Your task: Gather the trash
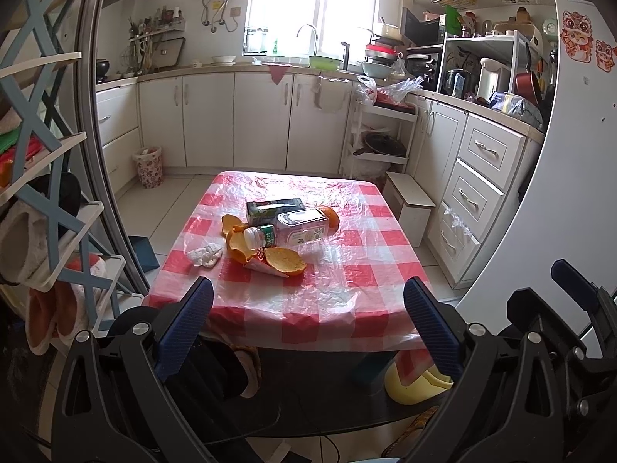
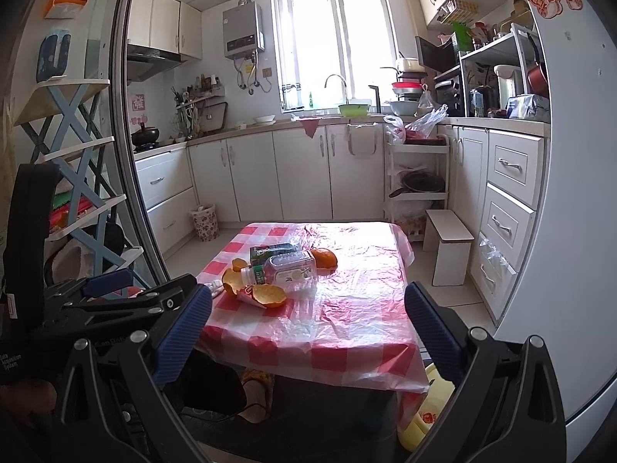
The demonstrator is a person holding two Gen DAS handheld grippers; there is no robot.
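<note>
Red-and-white checked plastic covered the low table (image 1: 308, 301), seen mid-frame in both wrist views. Trash lay clustered at centre-left of the cloth: a clear bottle (image 1: 297, 227) on its side with its white cap pointing left, orange peel (image 1: 285, 260) touching it in front, a dark carton (image 1: 275, 208) just behind, and a crumpled tissue (image 1: 204, 254) apart to the left. An orange (image 1: 331, 216), apparently whole, sat behind the bottle's base. My left gripper (image 1: 308, 328) and right gripper (image 2: 308, 332) both hung short of the table's near edge, jaws spread wide and empty. A floral waste bin (image 1: 148, 166) stood on the floor at centre-left. I judged that collection had not begun. Good practice: approach the bottle across its narrow body, low, so the peel is not scattered.
</note>
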